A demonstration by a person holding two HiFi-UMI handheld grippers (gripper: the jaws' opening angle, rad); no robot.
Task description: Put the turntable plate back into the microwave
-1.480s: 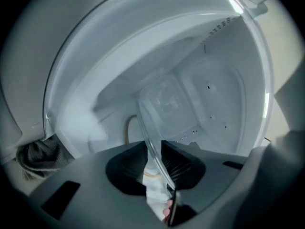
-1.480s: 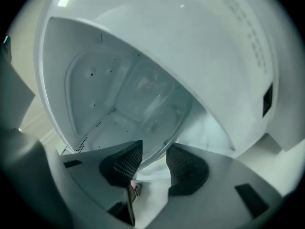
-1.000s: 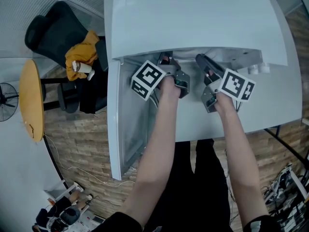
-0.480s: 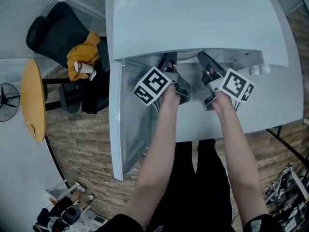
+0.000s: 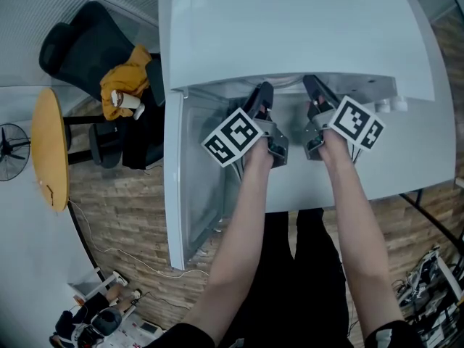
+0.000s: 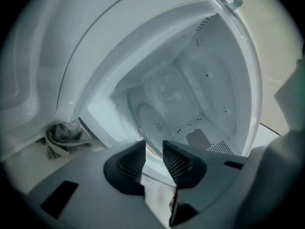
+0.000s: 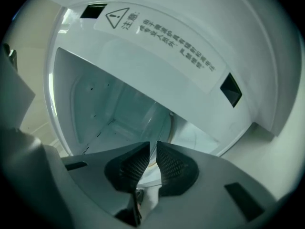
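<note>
Left fingers point(image 6: 178, 163) opened around turntable plate point(image 6: 148, 112), right fingers point(image 7: 174, 167) closed on it

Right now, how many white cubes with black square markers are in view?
2: left cube and right cube, side by side before the white microwave's open mouth. None looks hidden.

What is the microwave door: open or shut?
Open: the microwave door stands swung out; both gripper views look into the cavity.

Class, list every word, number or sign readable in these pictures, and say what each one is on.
"注意" beside a warning triangle: label on the microwave frame.
Smaller lines on that label: too blurred to read.
Marker cubes: square patterns only, no words.
</note>
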